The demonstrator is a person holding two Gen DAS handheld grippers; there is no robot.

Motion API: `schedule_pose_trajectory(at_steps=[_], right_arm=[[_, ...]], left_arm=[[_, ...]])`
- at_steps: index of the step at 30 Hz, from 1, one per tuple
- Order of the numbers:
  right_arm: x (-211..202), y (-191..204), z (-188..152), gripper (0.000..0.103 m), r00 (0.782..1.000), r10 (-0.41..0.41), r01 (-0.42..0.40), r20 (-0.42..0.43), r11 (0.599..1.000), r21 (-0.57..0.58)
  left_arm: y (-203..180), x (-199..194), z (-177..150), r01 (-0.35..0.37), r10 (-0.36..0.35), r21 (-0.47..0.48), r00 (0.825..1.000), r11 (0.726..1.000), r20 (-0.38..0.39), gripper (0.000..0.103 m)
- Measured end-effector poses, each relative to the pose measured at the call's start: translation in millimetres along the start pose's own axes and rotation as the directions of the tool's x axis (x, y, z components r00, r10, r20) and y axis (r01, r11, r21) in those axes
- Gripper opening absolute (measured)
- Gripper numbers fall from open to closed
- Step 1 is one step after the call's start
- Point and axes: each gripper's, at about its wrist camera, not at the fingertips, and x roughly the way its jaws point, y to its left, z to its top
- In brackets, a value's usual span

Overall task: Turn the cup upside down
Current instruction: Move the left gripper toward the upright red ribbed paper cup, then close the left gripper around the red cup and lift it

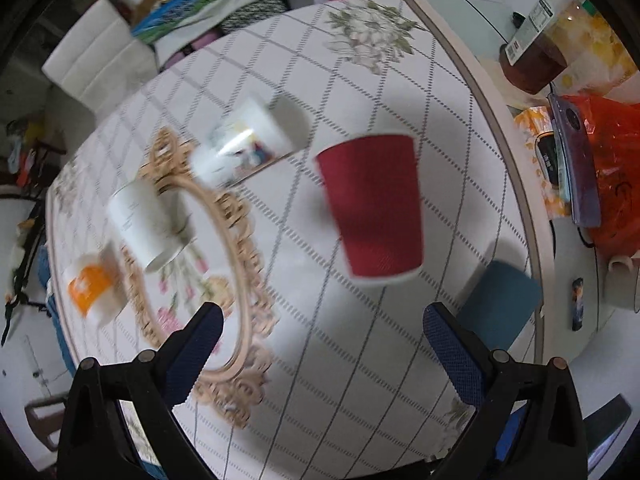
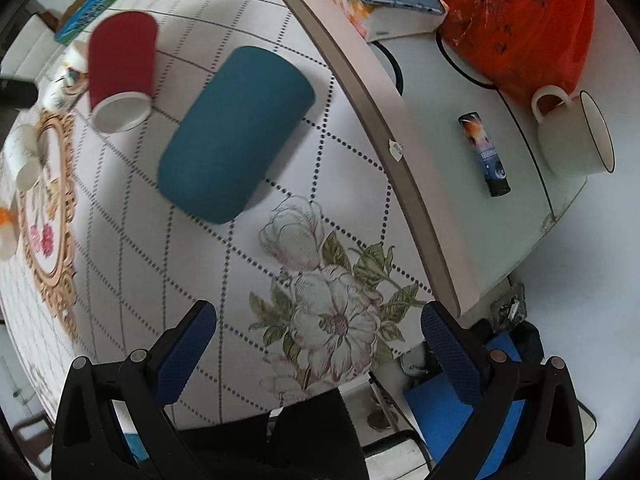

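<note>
At the centre of the left view the red cup [image 1: 374, 204] stood on the table [image 1: 304, 360], beyond the empty, spread left gripper [image 1: 322, 344]. The right gripper [image 2: 318, 344] was open too. Reaching seemed underway; next called for closing around the cup.

On the table [image 2: 224, 300], the teal cup [image 2: 234, 134] stands just beside the red cup [image 2: 120, 70], the framed tray [image 1: 224, 264] with a white cup [image 1: 146, 226] farther left, and a mug [image 2: 572, 136] well apart on the right.
</note>
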Motion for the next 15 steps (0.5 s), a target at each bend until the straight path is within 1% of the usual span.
schedule_pose_trajectory(at_steps=[3, 11, 15], right_arm=[[5.2, -1.3, 5.8, 0.103, 1.0, -0.012, 0.012, -0.016, 1.0, 0.018], [14.2, -4.1, 15.2, 0.103, 0.998, -0.023, 0.026, -0.051, 0.998, 0.062], [15.2, -8.1, 18.1, 0.103, 0.998, -0.031, 0.036, -0.057, 0.996, 0.081]], left_arm=[[-9.2, 11.2, 16.0, 0.022, -0.021, 0.023, 1.0, 1.0, -0.019, 0.102], [-28.6, 49.1, 47.1, -0.023, 0.029, 0.095, 0.997, 0.995, -0.065, 0.102], [-32.7, 67.4, 57.8, -0.021, 0.032, 0.115, 0.995, 0.993, -0.093, 0.102]])
